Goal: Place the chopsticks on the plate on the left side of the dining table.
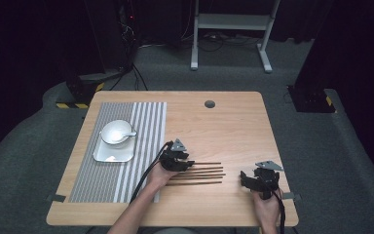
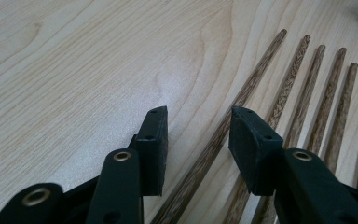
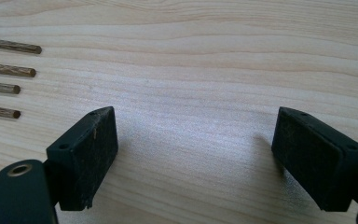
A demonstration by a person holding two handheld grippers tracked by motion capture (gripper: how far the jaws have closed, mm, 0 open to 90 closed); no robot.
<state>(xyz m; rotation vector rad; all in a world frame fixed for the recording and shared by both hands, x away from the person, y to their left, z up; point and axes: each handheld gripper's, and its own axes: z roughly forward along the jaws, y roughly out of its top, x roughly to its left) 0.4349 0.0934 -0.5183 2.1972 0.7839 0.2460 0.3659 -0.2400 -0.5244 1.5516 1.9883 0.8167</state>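
Note:
Several dark wooden chopsticks lie side by side on the light wooden table, near its front middle. My left gripper sits low over their left ends. In the left gripper view its jaws straddle the outermost chopstick, and a gap shows on both sides of the stick. The other chopsticks run alongside to the right. My right gripper rests to the right of the chopsticks. Its jaws stand wide apart over bare wood, and the chopstick tips show at the left of the right gripper view.
A grey striped placemat covers the table's left part. On it stands a white square plate with a white bowl and spoon. A round cable hole sits near the far edge. Beyond the table are dark equipment and a white frame.

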